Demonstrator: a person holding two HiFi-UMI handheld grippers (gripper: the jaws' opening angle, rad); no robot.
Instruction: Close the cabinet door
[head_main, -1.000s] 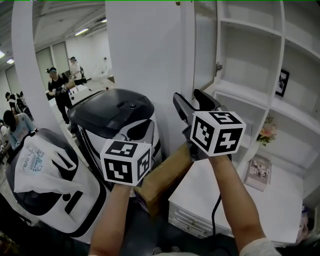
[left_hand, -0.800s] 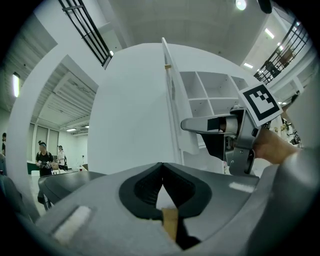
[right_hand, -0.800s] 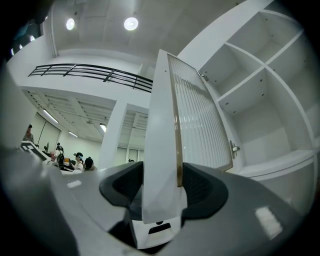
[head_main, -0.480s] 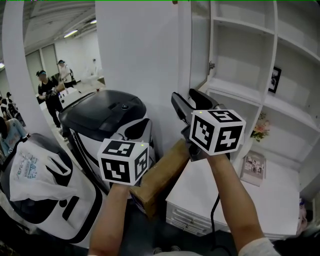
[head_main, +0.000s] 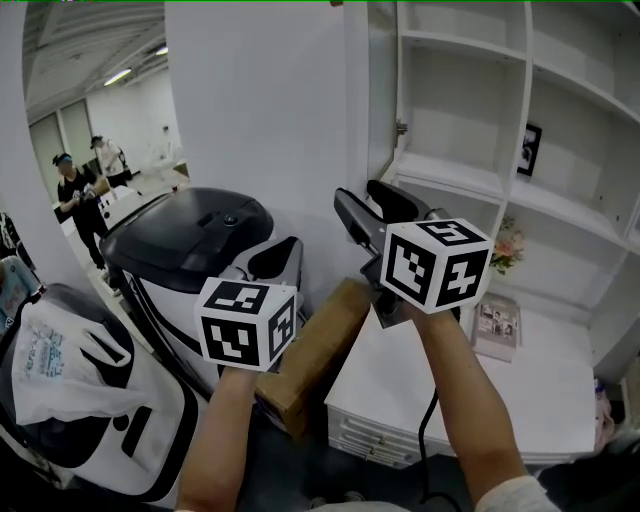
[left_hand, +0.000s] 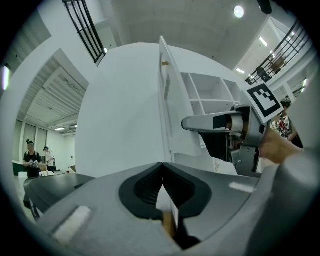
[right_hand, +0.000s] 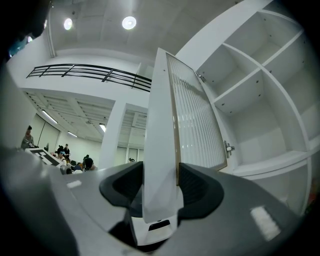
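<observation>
While ajar, cabinet door in just-closed right gripper jaws; left gripper clenched empty; picture frame inside.

Head view looks down from above; both gripper views closely face the same cabinet door.

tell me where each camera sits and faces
Head view: on the head, facing forward and down: forearms, left gripper, right gripper, cabinet door, shelves.
Left gripper view: on it, along its jaws toward the door edge; right gripper shows.
Right gripper view: on it; its jaws have just been closing on the door edge.
Shared: the door.
</observation>
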